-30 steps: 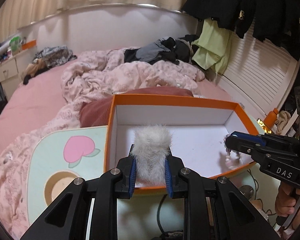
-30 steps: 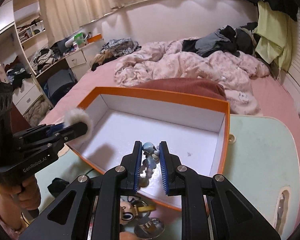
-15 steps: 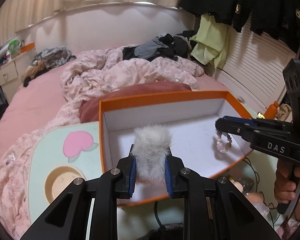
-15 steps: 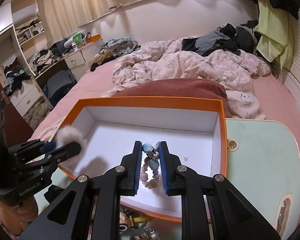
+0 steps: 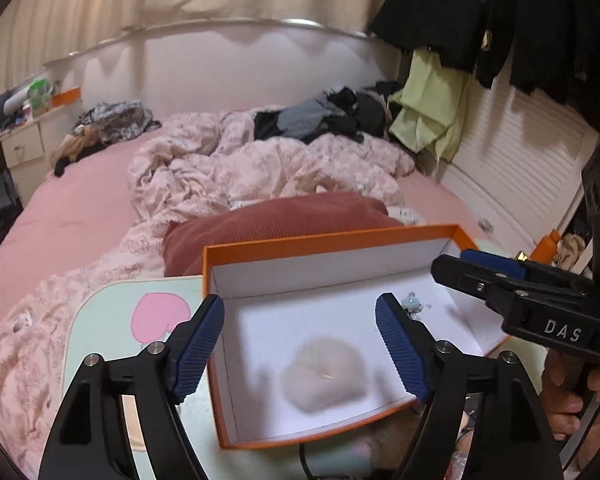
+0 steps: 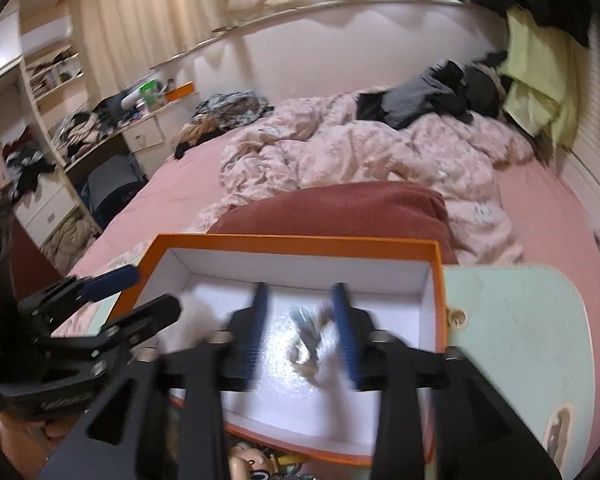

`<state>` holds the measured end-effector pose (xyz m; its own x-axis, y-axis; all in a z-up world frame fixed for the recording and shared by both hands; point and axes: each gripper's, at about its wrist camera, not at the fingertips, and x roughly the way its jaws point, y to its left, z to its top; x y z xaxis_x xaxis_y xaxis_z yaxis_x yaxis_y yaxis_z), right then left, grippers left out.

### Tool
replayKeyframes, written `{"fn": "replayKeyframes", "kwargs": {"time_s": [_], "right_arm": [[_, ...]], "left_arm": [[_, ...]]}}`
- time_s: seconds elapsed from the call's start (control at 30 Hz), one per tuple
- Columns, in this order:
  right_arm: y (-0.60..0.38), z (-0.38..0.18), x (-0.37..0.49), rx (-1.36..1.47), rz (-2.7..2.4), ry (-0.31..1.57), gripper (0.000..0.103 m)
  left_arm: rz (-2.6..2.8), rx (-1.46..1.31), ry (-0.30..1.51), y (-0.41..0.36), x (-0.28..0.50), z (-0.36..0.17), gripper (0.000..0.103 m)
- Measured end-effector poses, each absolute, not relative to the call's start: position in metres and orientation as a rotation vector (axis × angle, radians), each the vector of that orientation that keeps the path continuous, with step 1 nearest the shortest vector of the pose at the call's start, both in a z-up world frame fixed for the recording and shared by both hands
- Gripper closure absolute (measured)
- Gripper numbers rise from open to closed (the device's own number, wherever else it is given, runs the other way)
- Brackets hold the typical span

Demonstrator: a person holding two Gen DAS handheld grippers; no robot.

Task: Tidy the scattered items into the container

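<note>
An orange box (image 5: 328, 242) with a white inside sits on a pale green table; it also shows in the right wrist view (image 6: 296, 242). My left gripper (image 5: 300, 344) is open above the box. A white fur pompom (image 5: 326, 376), blurred, lies inside the box below the left gripper. My right gripper (image 6: 300, 334) is open over the box, and a bead bracelet with a blue charm (image 6: 306, 340), blurred, is between its fingers over the box floor. The bracelet also shows in the left wrist view (image 5: 414, 304).
The pale green table (image 6: 516, 340) has a pink peach print (image 5: 160, 316). A dark red cushion (image 6: 340, 212) and a rumpled pink duvet (image 5: 260, 168) lie behind the box. Small toys (image 6: 256, 462) and a cable (image 5: 306, 460) lie at the box's near edge.
Both grippers have opened. The pompom has dropped from the left gripper into the box. The bracelet has left the right gripper's grip and is falling or lying in the box.
</note>
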<state>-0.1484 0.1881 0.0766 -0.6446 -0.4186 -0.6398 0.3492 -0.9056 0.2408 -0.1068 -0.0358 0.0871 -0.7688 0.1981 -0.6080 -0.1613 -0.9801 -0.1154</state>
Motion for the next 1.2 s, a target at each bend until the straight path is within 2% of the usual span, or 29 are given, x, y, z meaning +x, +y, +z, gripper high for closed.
{"fn": "replayKeyframes", "kwargs": {"time_s": [0.03,0.23,0.37,0.6,0.73,0.9,1.13,1.2], "right_arm": [[0.192,0.078,-0.145,0.995,-2.527,-0.152,0.045],[0.204,0.091,-0.111,0.921,-2.56,-0.12,0.044],[0.208,0.09,-0.071,0.881,-2.561,-0.089,0.039],[0.207,0.067,-0.001,0.911,-2.514,0.042,0.037],[0.212,0.044,0.027,0.963,-2.51,0.115,0.036],[0.213,0.018,0.043,1.018,-2.526,0.218,0.035],[0.217,0.006,0.038,1.073,-2.557,0.217,0.035],[0.219,0.001,0.036,1.099,-2.597,0.226,0.024]], "left_arm": [[2.792,-0.958,-0.078,-0.037,-0.103,0.089,0.018],[2.805,-0.923,-0.046,-0.043,-0.062,0.096,0.006],[2.731,-0.973,-0.086,-0.044,-0.025,0.084,0.005],[2.694,-0.992,0.01,-0.039,0.046,0.053,0.005],[2.739,-0.994,-0.025,-0.045,0.074,0.034,0.005],[2.728,-1.038,-0.079,-0.048,0.082,0.013,0.005],[2.699,-1.015,-0.118,-0.044,0.085,0.004,0.001],[2.7,-1.005,-0.123,-0.045,0.085,0.004,0.001]]}}
